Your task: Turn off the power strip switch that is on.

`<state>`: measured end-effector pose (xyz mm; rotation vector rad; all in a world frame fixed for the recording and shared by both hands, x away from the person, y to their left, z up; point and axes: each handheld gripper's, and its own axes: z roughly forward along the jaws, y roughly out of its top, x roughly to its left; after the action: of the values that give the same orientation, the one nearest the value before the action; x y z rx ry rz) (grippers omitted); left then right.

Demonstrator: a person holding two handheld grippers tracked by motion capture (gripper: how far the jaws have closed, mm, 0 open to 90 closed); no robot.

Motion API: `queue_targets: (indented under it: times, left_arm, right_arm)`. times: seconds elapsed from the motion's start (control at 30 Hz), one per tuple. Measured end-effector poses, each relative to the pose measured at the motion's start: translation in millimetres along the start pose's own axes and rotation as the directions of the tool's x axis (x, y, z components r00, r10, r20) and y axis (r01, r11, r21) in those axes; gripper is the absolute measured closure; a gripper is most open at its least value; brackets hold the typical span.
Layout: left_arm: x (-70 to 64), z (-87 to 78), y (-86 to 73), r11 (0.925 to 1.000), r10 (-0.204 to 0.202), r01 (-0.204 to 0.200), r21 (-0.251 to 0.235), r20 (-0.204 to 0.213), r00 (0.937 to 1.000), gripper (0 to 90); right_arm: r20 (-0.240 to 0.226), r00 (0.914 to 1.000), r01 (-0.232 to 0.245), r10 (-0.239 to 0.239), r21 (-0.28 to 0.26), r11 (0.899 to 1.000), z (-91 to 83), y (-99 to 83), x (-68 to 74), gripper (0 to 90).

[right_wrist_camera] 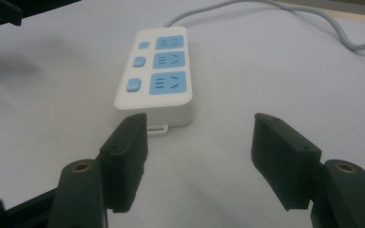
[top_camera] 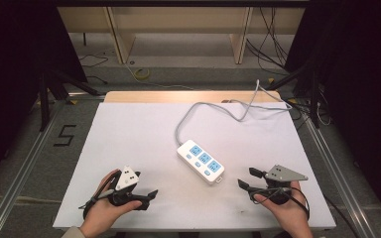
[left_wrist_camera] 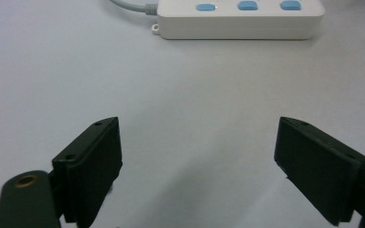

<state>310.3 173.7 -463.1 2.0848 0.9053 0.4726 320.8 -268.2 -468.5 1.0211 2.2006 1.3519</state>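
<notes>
**Approaching the power strip, nothing gripped yet**

Hovering at 7 o'clock on the white table (top_camera: pixel 129 129): left gripper (top_camera: pixel 148 196), jaws spread wide, nothing between them. Matching it at 5 o'clock: right gripper (top_camera: pixel 245 179), jaws likewise parted and empty. Pointing inward from both sides toward the white power strip (top_camera: pixel 200 161), lying flat near table centre, untouched, tilted so its cable end faces 11 o'clock. Seen closer in the right gripper view, with the strip's free end just beyond the jaw tips; farther off in the left gripper view, well apart from the jaws.

Judging progress: barely begun. No contact made, strip not lifted or shifted as far as can be told; reach, grasp and whatever handling follows all remaining.

Counting: two grippers, two hands, one power strip, three blue sockets (right_wrist_camera: pixel 167 60), three blue switch buttons (right_wrist_camera: pixel 137 61), one grey cable (top_camera: pixel 213 109) snaking off toward 1 o'clock over the far edge.
</notes>
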Motion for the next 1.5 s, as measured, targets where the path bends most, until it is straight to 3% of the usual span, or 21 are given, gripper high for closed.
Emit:
queue_targets:
  times: [0.13, 0.27, 0.3, 0.33, 0.37, 0.4, 0.47, 0.77, 1.1, 1.5]
  left_arm:
    - [5.1, -1.2, -0.7, 0.9999, 0.008, -0.008, -0.010, -0.021, 0.9998, 15.9]
    - [9.5, 0.4, 1.5, 0.9994, 0.005, -0.007, -0.034, -0.051, 0.9987, 16.7]
    - [9.5, 0.4, 1.5, 0.9994, 0.005, -0.007, -0.034, -0.051, 0.9987, 17.1]
    - [10.1, 1.5, 1.9, 0.9991, 0.004, -0.007, -0.041, -0.057, 0.9984, 17.3]
    - [10.1, 1.5, 1.9, 0.9991, 0.004, -0.007, -0.041, -0.057, 0.9984, 17.3]
    - [10.3, 1.4, 2.4, 0.9990, 0.009, -0.011, -0.043, -0.057, 0.9984, 17.1]
    - [9.8, 1.4, 2.3, 0.9990, 0.009, -0.011, -0.043, -0.060, 0.9981, 17.1]
    - [7.7, 2.1, 1.7, 0.9990, 0.011, -0.014, -0.043, -0.054, 0.9985, 17.7]
    - [7.1, 4.1, 1.0, 0.9992, 0.012, -0.014, -0.036, -0.060, 0.9981, 17.9]
    - [6.8, 3.8, 1.0, 0.9992, 0.021, -0.024, -0.033, -0.061, 0.9979, 18.0]
  right_arm:
    - [0.008, 1.0000, 0.003, -0.003, -0.005, 1.000, -3.5, -1.5, 0.5, 39.1]
    - [0.029, 0.9995, 0.011, -0.011, 0.007, 1.000, -6.3, 0.0, 1.4, 54.2]
    - [0.029, 0.9995, 0.011, -0.011, 0.007, 1.000, -6.3, 0.0, 1.4, 54.2]
    - [0.048, 0.9984, 0.028, -0.030, 0.042, 0.999, -6.0, 1.1, 1.2, 69.1]
    - [0.048, 0.9984, 0.028, -0.030, 0.042, 0.999, -6.0, 1.1, 1.2, 69.1]
    - [0.060, 0.9972, 0.042, -0.045, 0.063, 0.997, -5.5, 2.1, 1.1, 81.0]
    - [0.062, 0.9966, 0.049, -0.054, 0.085, 0.995, -5.3, 4.9, 1.3, 89.7]
    - [0.043, 0.9973, 0.054, -0.060, 0.126, 0.991, 3.0, 19.8, 6.9, 90.0]
    - [-0.011, 0.9956, 0.093, -0.093, 0.146, 0.985, 29.5, 47.6, 17.7, 90.0]
    - [-0.034, 0.9922, 0.124, -0.120, 0.179, 0.976, 55.5, 71.4, 23.6, 90.0]
